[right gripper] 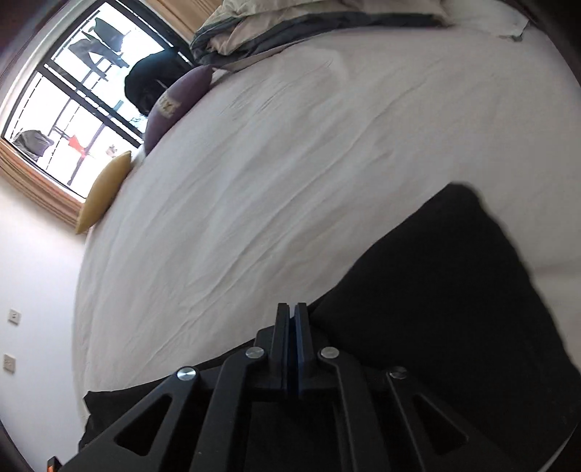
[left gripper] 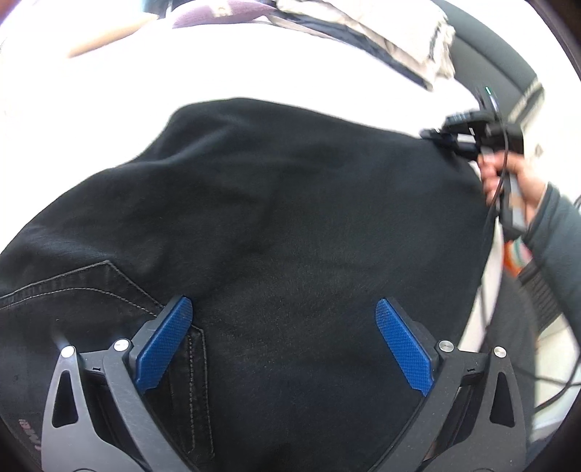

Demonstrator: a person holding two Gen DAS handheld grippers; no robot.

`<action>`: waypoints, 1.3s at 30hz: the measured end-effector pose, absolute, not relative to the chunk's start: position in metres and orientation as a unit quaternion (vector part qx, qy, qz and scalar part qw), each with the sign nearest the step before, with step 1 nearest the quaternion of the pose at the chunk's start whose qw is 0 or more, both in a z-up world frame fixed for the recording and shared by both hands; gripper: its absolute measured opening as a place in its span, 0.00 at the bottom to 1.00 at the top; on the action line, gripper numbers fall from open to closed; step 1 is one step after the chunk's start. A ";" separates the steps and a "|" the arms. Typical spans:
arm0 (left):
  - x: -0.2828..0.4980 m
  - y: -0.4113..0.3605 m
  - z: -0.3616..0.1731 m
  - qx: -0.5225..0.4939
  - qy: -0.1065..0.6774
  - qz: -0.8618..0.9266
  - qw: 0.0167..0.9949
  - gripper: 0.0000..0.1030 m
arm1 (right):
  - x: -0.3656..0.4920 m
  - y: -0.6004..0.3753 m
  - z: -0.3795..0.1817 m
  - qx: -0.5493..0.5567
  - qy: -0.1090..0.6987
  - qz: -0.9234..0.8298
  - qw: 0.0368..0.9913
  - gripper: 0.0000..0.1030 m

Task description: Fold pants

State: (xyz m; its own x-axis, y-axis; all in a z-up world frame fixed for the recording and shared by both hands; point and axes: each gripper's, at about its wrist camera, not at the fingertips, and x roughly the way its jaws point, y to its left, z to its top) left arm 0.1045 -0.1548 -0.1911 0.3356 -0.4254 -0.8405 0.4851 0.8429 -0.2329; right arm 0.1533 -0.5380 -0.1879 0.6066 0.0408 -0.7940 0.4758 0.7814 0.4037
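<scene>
Black pants (left gripper: 276, 225) lie spread on a white bed sheet (left gripper: 254, 61); a stitched back pocket shows at lower left. My left gripper (left gripper: 283, 308) is open, its blue pads wide apart just above the fabric. My right gripper (right gripper: 291, 308) has its jaws pressed together over the edge of the pants (right gripper: 454, 290); whether cloth is pinched between them is not visible. In the left wrist view the right gripper (left gripper: 435, 136) sits at the far right corner of the pants, held by a hand.
A folded beige blanket (right gripper: 261, 32) lies at the head of the bed. A purple cushion (right gripper: 178, 105) and a yellow cushion (right gripper: 105, 188) sit along the far side by a window (right gripper: 69, 109). The white sheet (right gripper: 272, 181) stretches beyond the pants.
</scene>
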 end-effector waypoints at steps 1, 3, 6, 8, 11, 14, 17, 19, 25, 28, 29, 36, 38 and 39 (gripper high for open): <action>0.107 -0.149 -0.184 0.018 0.498 -0.276 0.822 1.00 | 0.151 -0.530 -0.177 0.291 0.419 -0.119 0.852 0.27; 0.115 -0.142 -0.165 -0.008 0.479 -0.283 0.831 1.00 | 0.152 -0.500 -0.160 0.277 0.416 -0.041 0.865 0.34; 0.136 -0.145 -0.147 -0.016 0.460 -0.310 0.832 0.98 | 0.149 -0.432 -0.148 0.253 0.420 0.103 0.865 0.44; 0.157 -0.157 -0.155 -0.003 0.479 -0.333 0.812 0.89 | 0.146 -0.401 -0.157 0.256 0.430 0.151 0.852 0.45; 0.194 -0.166 -0.186 -0.003 0.525 -0.344 0.778 0.75 | 0.140 -0.390 -0.186 0.272 0.465 0.146 0.830 0.45; 0.220 -0.164 -0.196 -0.009 0.520 -0.345 0.781 0.69 | 0.132 -0.416 -0.207 0.307 0.473 0.125 0.816 0.31; 0.245 -0.156 -0.194 -0.021 0.523 -0.325 0.788 0.63 | 0.119 -0.456 -0.206 0.322 0.465 0.060 0.823 0.19; 0.258 -0.153 -0.195 -0.007 0.526 -0.304 0.794 0.42 | 0.117 -0.480 -0.198 0.314 0.461 -0.009 0.830 0.17; 0.265 -0.118 -0.151 -0.028 0.489 -0.266 0.830 0.36 | 0.118 -0.450 -0.152 0.275 0.441 0.036 0.854 0.20; 0.217 -0.134 -0.144 -0.025 0.490 -0.317 0.811 0.36 | 0.119 -0.394 -0.157 0.273 0.459 0.146 0.833 0.21; 0.199 -0.143 -0.147 -0.015 0.494 -0.333 0.803 0.36 | 0.115 -0.382 -0.164 0.265 0.471 0.157 0.827 0.21; 0.084 -0.157 -0.192 0.061 0.517 -0.356 0.776 0.37 | 0.053 -0.430 -0.216 0.330 0.540 0.073 0.771 0.00; 0.070 -0.148 -0.193 0.071 0.514 -0.354 0.778 0.37 | 0.033 -0.444 -0.206 0.295 0.550 0.036 0.781 0.00; 0.066 -0.148 -0.193 0.069 0.516 -0.351 0.778 0.37 | 0.032 -0.451 -0.202 0.289 0.553 0.011 0.781 0.00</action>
State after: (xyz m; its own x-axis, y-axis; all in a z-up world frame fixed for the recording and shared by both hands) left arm 0.0662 -0.1480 -0.1934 0.2214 -0.4753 -0.8515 0.6171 0.7444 -0.2551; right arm 0.0324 -0.4509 -0.2024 0.3880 0.3370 -0.8578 0.3034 0.8322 0.4642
